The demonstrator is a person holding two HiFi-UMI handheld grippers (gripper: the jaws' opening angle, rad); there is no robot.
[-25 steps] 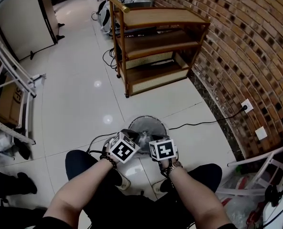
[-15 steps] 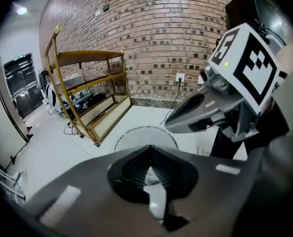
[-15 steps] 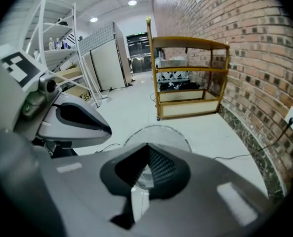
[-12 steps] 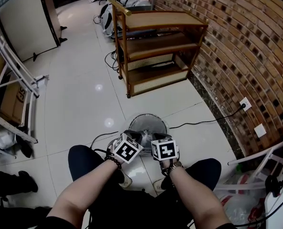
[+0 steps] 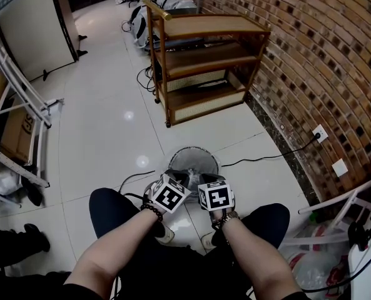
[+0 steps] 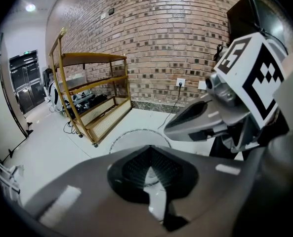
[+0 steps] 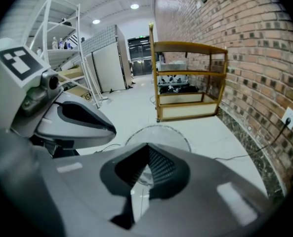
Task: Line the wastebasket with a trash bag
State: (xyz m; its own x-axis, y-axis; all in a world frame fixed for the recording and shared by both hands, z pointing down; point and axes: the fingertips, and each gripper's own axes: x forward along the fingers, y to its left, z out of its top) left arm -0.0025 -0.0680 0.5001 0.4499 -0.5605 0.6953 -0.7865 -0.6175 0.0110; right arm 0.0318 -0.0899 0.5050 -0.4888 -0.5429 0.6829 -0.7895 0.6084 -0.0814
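**Both grippers pinch the bag above the basket's near rim**

The left gripper (image 5: 177, 180) and the right gripper (image 5: 205, 181) hang just beside each other, above the near rim of the round mesh wastebasket (image 5: 194, 157), which stands on the white floor (image 5: 110, 136) in front of the person. Both pairs of jaws are closed, and a thin pale film shows between each pair. I judge it is the trash bag (image 6: 154, 198), taken at two near points of its edge so that its mouth can be drawn apart over the basket. The forearms (image 5: 119, 242) come in from below, close together, with both tools tilted forward and down. Whether the bag already reaches inside, I cannot tell
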